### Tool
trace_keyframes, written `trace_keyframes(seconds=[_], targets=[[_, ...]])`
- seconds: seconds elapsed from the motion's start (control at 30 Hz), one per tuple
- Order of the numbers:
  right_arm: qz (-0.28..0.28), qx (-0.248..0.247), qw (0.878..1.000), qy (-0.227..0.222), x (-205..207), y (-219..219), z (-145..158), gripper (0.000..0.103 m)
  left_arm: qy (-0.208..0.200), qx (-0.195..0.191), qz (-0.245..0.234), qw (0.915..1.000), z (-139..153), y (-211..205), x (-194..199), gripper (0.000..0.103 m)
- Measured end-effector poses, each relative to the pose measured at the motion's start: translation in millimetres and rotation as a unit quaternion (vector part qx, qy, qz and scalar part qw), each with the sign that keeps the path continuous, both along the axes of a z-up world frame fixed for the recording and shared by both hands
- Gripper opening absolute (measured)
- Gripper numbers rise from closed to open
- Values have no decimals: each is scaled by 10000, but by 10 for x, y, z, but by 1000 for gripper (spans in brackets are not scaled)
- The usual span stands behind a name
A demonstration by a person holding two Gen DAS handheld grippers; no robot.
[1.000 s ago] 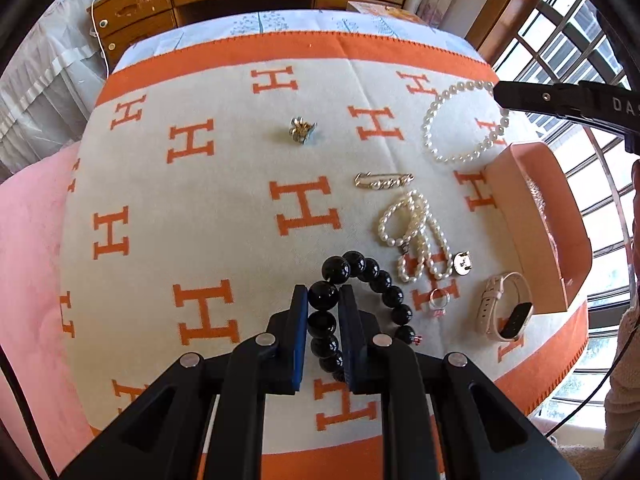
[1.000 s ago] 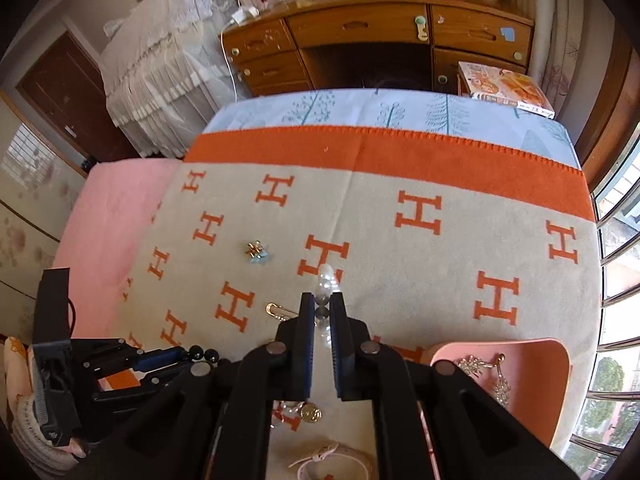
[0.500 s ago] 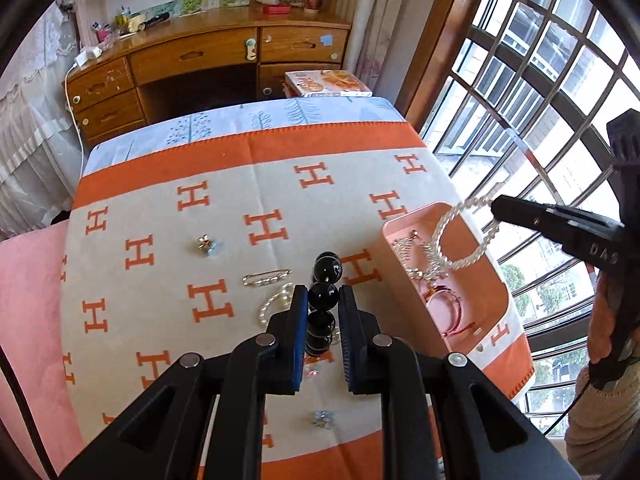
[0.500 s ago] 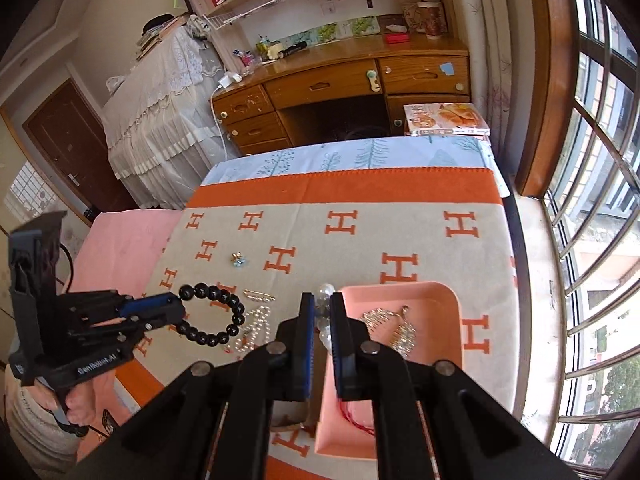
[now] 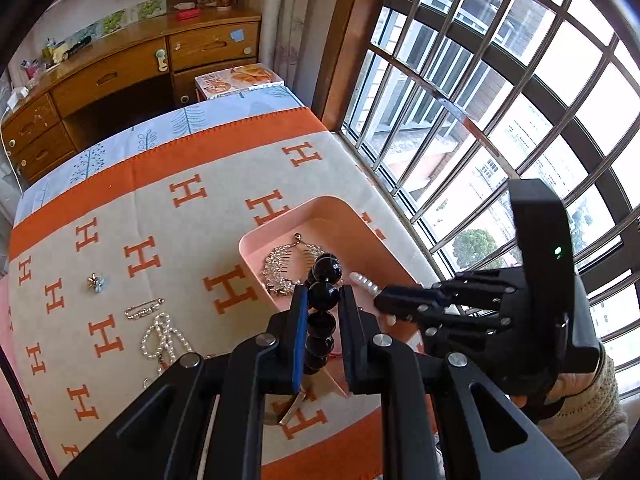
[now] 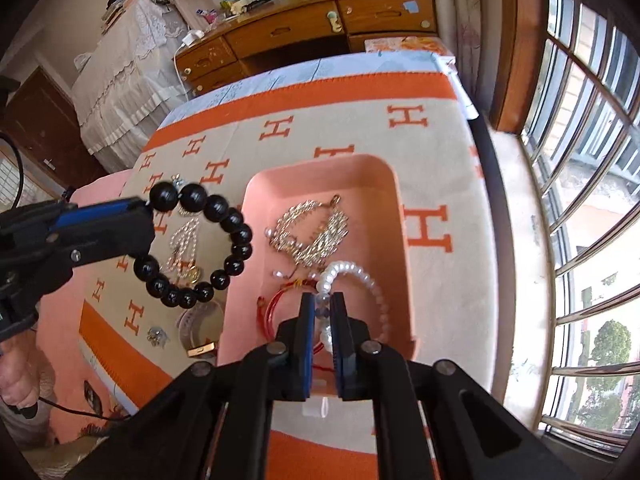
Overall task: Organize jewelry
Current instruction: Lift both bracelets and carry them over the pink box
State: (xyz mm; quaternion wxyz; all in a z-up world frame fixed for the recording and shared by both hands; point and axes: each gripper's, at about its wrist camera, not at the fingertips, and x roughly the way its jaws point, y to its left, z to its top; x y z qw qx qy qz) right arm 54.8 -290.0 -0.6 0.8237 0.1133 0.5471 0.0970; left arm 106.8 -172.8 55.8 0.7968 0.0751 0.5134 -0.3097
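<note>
My left gripper (image 5: 323, 294) is shut on a black bead bracelet (image 5: 322, 308) and holds it in the air at the near left rim of the pink tray (image 5: 344, 220). The bracelet (image 6: 208, 240) hangs as a ring from the left gripper (image 6: 148, 212) in the right wrist view. My right gripper (image 6: 323, 300) is shut on a white pearl necklace (image 6: 352, 276), low over the tray (image 6: 360, 176), with the pearls draped inside. The tray also holds a silver rhinestone piece (image 6: 312, 232) and a red cord bracelet (image 6: 276, 304).
On the orange H-pattern blanket (image 5: 160, 200) left of the tray lie a pearl strand (image 5: 164, 340), a pearl bar pin (image 5: 144, 309) and a small brooch (image 5: 96, 281). A watch (image 6: 200, 328) lies near the front edge. A barred window (image 5: 500, 100) stands right; a wooden desk stands behind.
Both grippers have carried their jewelry right to the tray. The pearl necklace has come down into the tray. The black bracelet has been lifted off the blanket to the tray's edge.
</note>
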Motion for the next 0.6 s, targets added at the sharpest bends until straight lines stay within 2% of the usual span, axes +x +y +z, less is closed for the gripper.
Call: trace_keyframes(seconds=[0.17, 0.3, 0.6], targets=[[-141, 214, 9995, 208, -34, -7, -144, 8, 105, 13, -35, 9999, -67, -96, -7, 13], [-429, 363, 9984, 82, -106, -142, -107, 9, 188, -9, -112, 9998, -127, -160, -3, 13], [-1066, 177, 9937, -310, -333, -448, 30, 9, 399, -49, -461, 9981, -258, -459, -109, 13]])
